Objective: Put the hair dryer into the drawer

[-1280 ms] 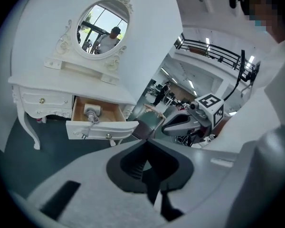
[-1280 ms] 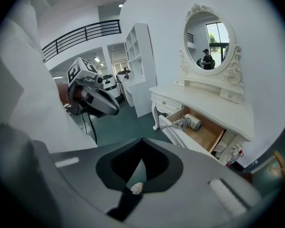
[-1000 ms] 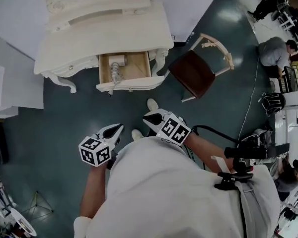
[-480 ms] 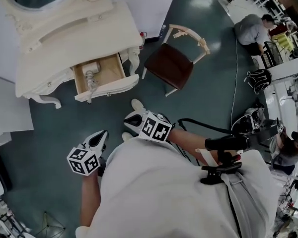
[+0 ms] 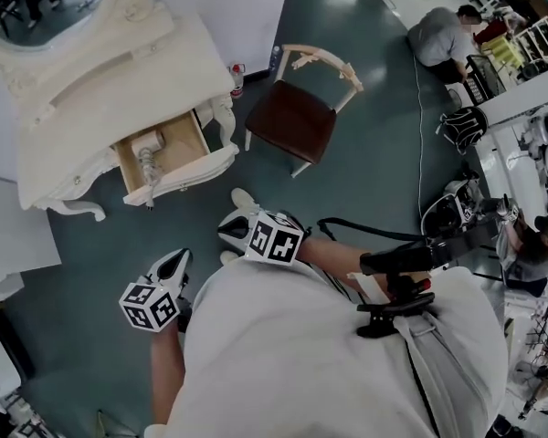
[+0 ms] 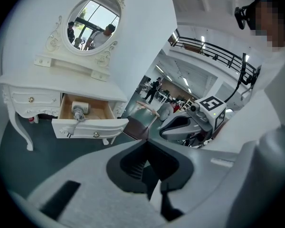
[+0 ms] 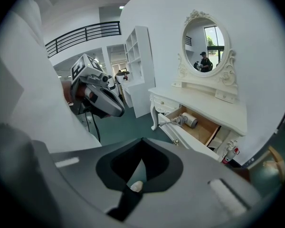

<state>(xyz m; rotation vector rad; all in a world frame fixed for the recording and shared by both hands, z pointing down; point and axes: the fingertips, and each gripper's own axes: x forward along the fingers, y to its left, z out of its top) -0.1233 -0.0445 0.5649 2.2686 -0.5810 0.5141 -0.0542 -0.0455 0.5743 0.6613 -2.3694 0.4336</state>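
Hair dryer [image 5: 146, 153], barely discernible, lies in the open drawer [image 5: 181, 140]; left tongs [image 5: 174, 263] and right tongs [image 5: 231, 231] both pressed together, empty.

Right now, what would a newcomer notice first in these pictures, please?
The open drawer of the white dressing table, upper left in the head view, with the hair dryer lying inside, cord over the front. Then the dark-seated chair beside it, and the left gripper and right gripper, both shut and empty, near the person's body.

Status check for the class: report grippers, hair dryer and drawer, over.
Left gripper and right gripper shut, empty, close to the body. Hair dryer lies in the open drawer, cord draped over the front. Chair beside, not blocking.
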